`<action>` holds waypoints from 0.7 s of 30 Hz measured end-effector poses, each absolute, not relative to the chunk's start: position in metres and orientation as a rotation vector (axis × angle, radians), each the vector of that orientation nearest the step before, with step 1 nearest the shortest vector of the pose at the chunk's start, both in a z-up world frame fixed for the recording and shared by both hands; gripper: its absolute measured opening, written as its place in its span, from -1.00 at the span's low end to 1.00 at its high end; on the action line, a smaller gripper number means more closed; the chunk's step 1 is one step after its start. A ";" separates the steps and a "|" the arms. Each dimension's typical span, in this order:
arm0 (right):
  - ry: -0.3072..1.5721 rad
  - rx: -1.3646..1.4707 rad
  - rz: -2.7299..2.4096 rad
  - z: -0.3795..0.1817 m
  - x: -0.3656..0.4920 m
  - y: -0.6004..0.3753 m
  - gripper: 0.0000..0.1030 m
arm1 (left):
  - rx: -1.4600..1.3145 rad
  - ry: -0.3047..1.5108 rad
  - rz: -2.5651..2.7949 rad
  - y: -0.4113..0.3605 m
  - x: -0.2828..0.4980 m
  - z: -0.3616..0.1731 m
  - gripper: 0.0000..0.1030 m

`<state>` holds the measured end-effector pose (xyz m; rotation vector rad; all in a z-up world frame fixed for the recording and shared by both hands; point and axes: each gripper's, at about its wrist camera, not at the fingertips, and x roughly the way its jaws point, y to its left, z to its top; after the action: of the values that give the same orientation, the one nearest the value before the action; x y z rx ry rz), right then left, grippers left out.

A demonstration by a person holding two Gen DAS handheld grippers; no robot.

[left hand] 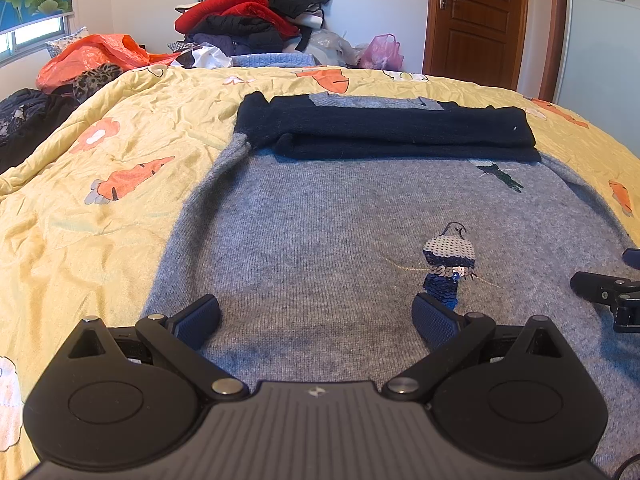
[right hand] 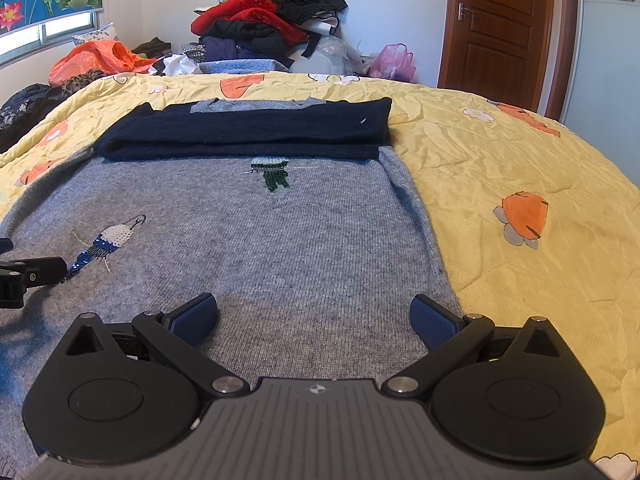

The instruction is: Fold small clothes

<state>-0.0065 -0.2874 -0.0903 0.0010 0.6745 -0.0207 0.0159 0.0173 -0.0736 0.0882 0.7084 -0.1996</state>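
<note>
Both grippers are spread wide right now and neither one is holding anything. The left gripper (left hand: pixel 316 320) hangs over the near part of the grey sweater (left hand: pixel 320 208), its blue pads (left hand: pixel 199 321) far apart with bare knit between them. I can't tell whether the pads actually touch the fabric or just hover right above it. The right gripper (right hand: pixel 314 318) looks the same: fingers splayed, nothing pinched, over the sweater's right side close to its edge.

The sweater lies flat on a yellow quilt (left hand: pixel 80 208) with orange carrot prints, body spread toward the cameras. Its navy sleeves (left hand: pixel 384 132) are folded across the chest in a band at the far end. There's a sequin figure (left hand: pixel 450 264) stitched on the front, sitting just ahead of the left gripper's right pad, and a smaller green one (right hand: pixel 274 172) right below the sleeves.

Behind the bed there's a clothes pile (left hand: pixel 256 8) and a wooden door (left hand: pixel 476 20).
</note>
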 end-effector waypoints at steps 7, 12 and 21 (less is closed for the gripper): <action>0.674 0.002 -0.020 -0.090 -0.006 -0.287 1.00 | 0.085 0.707 -0.198 0.018 0.016 -0.074 1.00; 0.674 0.002 -0.020 -0.091 -0.007 -0.287 1.00 | 0.079 0.707 -0.195 0.018 0.016 -0.074 1.00; 0.673 0.003 -0.022 -0.090 -0.007 -0.287 1.00 | 0.084 0.707 -0.191 0.018 0.016 -0.074 1.00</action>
<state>-0.0073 -0.2873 -0.0905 0.0031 0.6734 -0.0219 0.0160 0.0176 -0.0739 0.0840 0.7065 -0.1905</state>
